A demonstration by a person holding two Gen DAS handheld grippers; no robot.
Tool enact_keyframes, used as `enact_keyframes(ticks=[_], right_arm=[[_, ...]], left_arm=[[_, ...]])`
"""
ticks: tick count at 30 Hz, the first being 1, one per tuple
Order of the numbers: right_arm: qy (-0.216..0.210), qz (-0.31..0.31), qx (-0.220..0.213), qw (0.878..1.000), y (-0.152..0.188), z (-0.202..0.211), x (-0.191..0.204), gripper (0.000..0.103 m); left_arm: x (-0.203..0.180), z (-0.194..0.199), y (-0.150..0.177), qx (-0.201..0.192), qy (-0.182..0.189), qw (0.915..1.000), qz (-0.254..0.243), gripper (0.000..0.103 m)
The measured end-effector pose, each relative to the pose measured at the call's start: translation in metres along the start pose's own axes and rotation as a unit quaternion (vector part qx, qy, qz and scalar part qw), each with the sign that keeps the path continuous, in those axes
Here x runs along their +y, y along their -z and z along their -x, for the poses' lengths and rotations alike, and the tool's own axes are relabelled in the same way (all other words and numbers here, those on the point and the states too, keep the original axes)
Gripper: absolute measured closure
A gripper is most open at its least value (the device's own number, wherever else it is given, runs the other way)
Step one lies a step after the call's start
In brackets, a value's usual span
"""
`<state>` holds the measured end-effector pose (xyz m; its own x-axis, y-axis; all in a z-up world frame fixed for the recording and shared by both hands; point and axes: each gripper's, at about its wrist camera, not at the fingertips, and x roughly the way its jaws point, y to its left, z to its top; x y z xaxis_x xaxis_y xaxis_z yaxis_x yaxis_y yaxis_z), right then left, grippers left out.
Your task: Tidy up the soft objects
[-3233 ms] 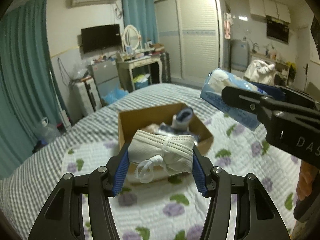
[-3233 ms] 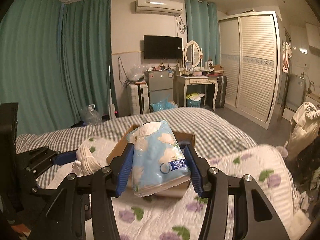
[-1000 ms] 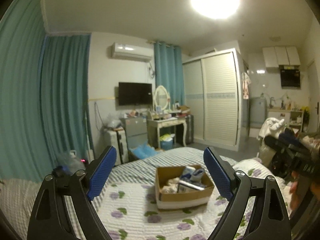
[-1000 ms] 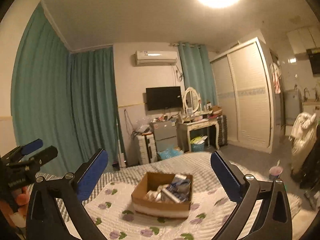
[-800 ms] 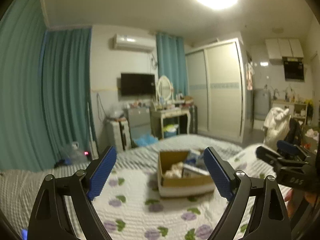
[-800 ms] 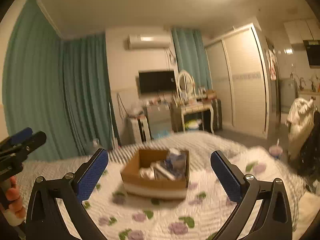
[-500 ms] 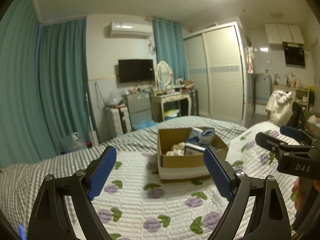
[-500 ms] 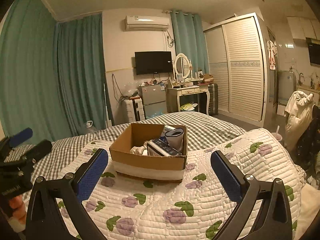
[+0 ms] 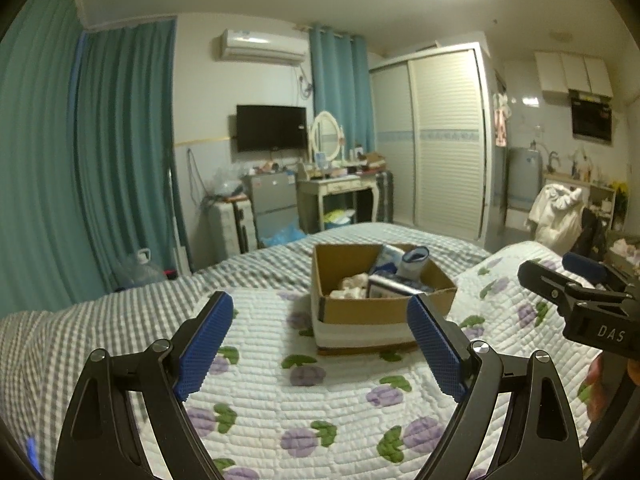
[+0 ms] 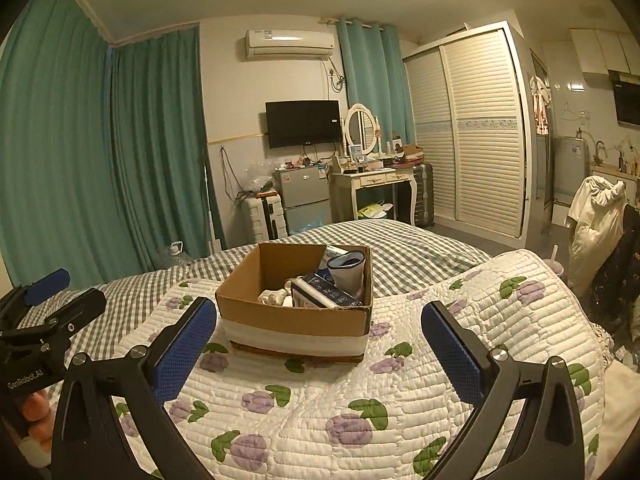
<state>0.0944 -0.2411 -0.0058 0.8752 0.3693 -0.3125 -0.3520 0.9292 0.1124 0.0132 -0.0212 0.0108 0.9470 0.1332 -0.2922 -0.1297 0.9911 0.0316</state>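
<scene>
We see the cardboard box [image 10: 296, 312] sitting on the floral quilt [image 10: 360, 412] near the middle of the bed [image 10: 408, 248], its top open. Inside it lie the soft things: a pale knotted bundle [image 10: 274, 297] low toward the left, a dark patterned pack [image 10: 326, 291] lying across the middle, and a grey-and-navy rolled sock [image 10: 348, 270] standing upright at the right, with a light blue tissue pack [image 9: 387, 255] tucked behind it against the far wall of the box. In the left wrist view the same box [image 9: 380, 300] stands ahead and slightly right of centre.

Our left claw [image 9: 320, 344] is released, its blue pads [image 9: 206, 344] spread wide with nothing between them, held above the quilt short of the box. Our right claw [image 10: 320, 354] is likewise spread wide and empty, its pads [image 10: 452, 354] flanking the box in view without touching it. Each claw shows at the edge of the other's camera, the right one [image 9: 580, 292] off to the right, the left one [image 10: 44, 320] off to the left.

Beyond the bed stand teal curtains [image 10: 120, 152], a wall television [image 10: 303, 123], an air conditioner [image 10: 290, 44], a dressing table [image 10: 376, 180] with an oval mirror [image 10: 361, 126], and a louvred wardrobe [image 10: 472, 132].
</scene>
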Motion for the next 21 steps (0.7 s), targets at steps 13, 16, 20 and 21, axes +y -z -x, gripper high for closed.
enact_keyframes(ticks=[13,16,20,21], right_arm=[[0.0,0.0,0.005,1.0,0.0023,-0.0009,0.002,0.0],[-0.001,-0.004,0.003,1.0,0.001,-0.0004,0.0009,0.0],[0.001,-0.004,0.001,1.0,0.0007,0.0001,0.0005,0.0],[0.0,-0.004,0.002,1.0,0.0006,-0.0001,0.0004,0.0]], left_arm=[[-0.0019,0.0005,-0.0011,0.004,0.005,1.0,0.006,0.013],[-0.0011,0.0005,-0.001,0.005,0.007,0.9999,0.009,0.013],[-0.0003,0.0003,-0.0012,0.004,0.004,1.0,0.008,0.013],[0.0,0.0005,-0.0007,0.004,0.004,1.0,0.008,0.013]])
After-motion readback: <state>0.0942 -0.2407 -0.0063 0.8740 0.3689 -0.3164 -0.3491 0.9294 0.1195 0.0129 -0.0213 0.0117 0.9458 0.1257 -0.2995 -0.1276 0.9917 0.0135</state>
